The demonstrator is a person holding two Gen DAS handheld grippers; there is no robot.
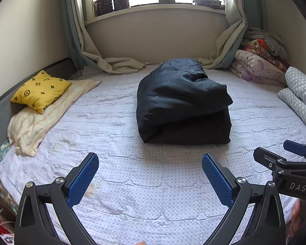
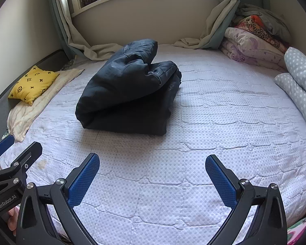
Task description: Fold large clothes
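We hold the left hand-held gripper (image 1: 150, 170) low over the near part of the bed (image 1: 116, 122), its two blue-padded fingers (image 1: 82, 180) spread wide with nothing between them. The right hand-held gripper (image 2: 152, 172) sits level beside it, just as wide open and equally empty, its pads (image 2: 221, 180) pointing toward the window wall. Each gripper shows at the edge of the other's view, so we have them close together, side by side, well short of the garment. A bit of a fingertip (image 2: 12, 221) shows under the left gripper's body in the right wrist view.

On the side of the right gripper's body, as seen from the left wrist, we read the white letters "DAS" (image 1: 297, 187). On the left gripper's body, seen from the right wrist, we read "GenRobot.AI" (image 2: 6, 202).

The dark navy garment (image 1: 183, 102) lies folded into a thick bundle at the middle of the bed, its upper layer puffed and lifting off the lower one. It carries faint pale printed marks too small for us to read. A yellow cushion (image 1: 40, 89) with black emblem patterns rests at the left edge of the bed on a cream blanket (image 1: 36, 126).
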